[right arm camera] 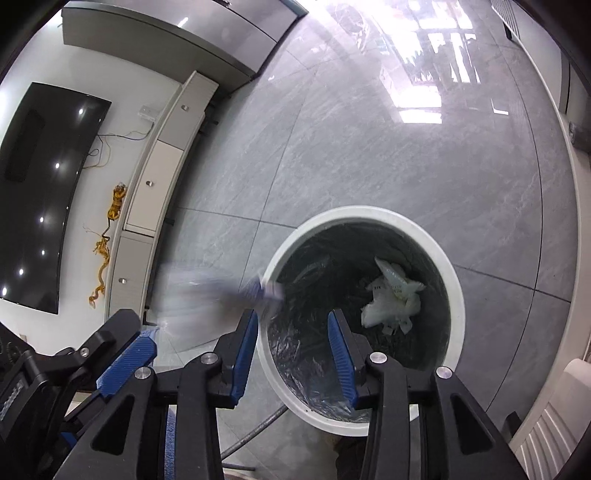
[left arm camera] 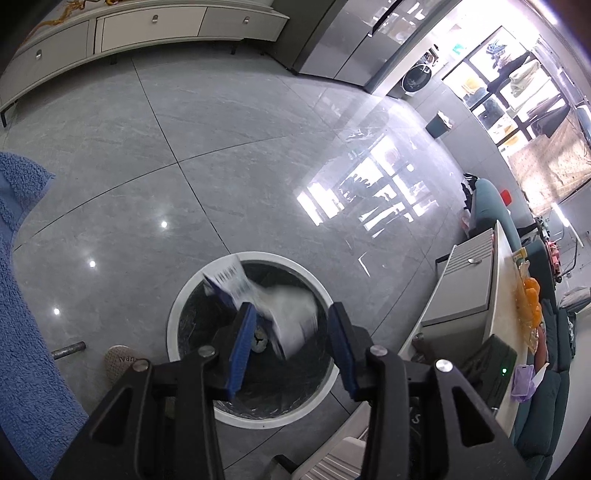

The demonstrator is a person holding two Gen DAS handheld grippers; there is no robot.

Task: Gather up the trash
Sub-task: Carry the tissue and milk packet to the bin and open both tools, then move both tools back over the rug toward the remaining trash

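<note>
A round bin with a white rim (left arm camera: 173, 321) and a black liner stands on the grey floor under both grippers. In the left wrist view my left gripper (left arm camera: 292, 308) hangs over it, jaws apart. A white and blue packet with a barcode (left arm camera: 229, 280) is blurred at the fingertips, against the left one and clear of the right one. In the right wrist view my right gripper (right arm camera: 293, 314) is open and empty over the bin's rim (right arm camera: 456, 306). Crumpled white paper (right arm camera: 391, 299) lies inside. The packet is a blurred streak (right arm camera: 207, 295) off a blue pad (right arm camera: 127, 360) of the left gripper.
Blue fuzzy fabric (left arm camera: 22, 295) fills the left edge, with a slipper (left arm camera: 118, 360) and a metal bar (left arm camera: 68, 350) by the bin. A white table holding oranges (left arm camera: 532, 299) stands on the right. A low cabinet (left arm camera: 147, 26) and a wall television (right arm camera: 37, 184) lie beyond.
</note>
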